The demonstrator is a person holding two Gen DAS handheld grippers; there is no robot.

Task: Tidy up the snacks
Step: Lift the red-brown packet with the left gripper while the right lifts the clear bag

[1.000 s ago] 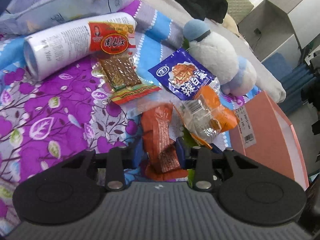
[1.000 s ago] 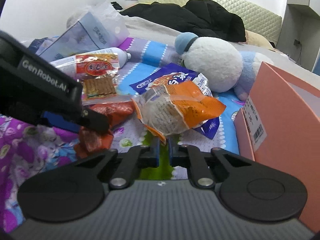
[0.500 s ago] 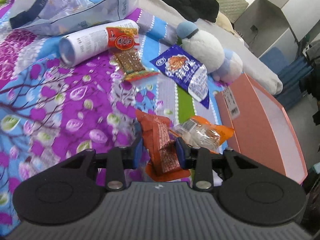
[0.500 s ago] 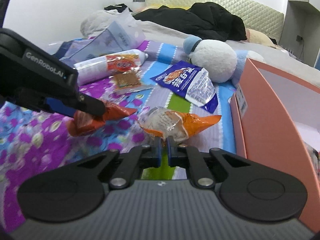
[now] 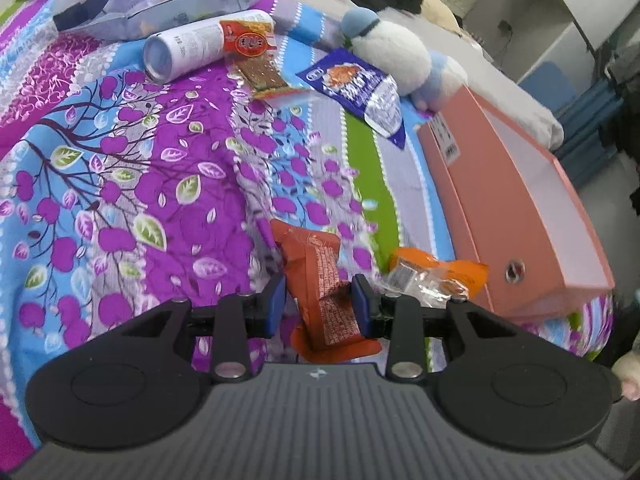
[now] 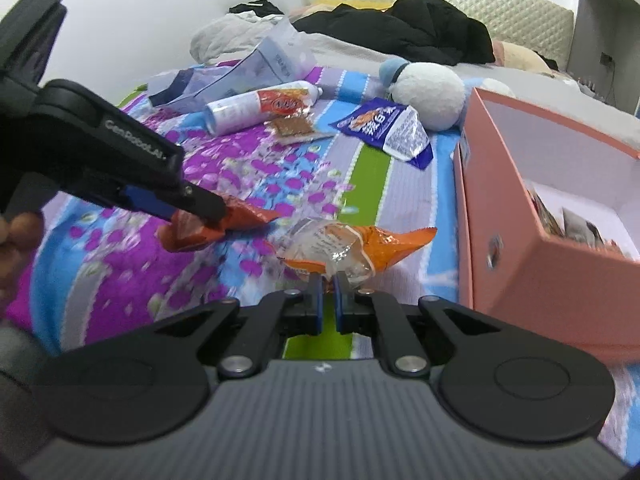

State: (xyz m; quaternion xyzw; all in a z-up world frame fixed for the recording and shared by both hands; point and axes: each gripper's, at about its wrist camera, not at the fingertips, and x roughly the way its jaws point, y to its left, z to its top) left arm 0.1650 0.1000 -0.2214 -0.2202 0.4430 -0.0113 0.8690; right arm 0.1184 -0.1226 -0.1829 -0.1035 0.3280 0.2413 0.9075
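My left gripper (image 5: 319, 300) is shut on a red-orange snack packet (image 5: 320, 280) and holds it above the flowered bedspread; it also shows in the right wrist view (image 6: 208, 224). My right gripper (image 6: 329, 294) is shut on an orange and clear snack bag (image 6: 352, 246), which also shows in the left wrist view (image 5: 432, 278). A pink open box (image 6: 540, 208) stands just to the right, with several packets inside. A blue snack pack (image 5: 356, 88) and a red-labelled clear snack pack (image 5: 256, 60) lie farther back on the bed.
A white cylinder can (image 5: 188, 50) lies beside the red-labelled pack. A white and blue plush toy (image 5: 396, 56) rests by the box's far end. A clear plastic bag (image 6: 256, 72) and dark clothes (image 6: 420, 36) lie farther back.
Both grippers have lifted their packets and drawn back from the snack pile toward the near end of the pink box. The box's inside now shows in the right wrist view.
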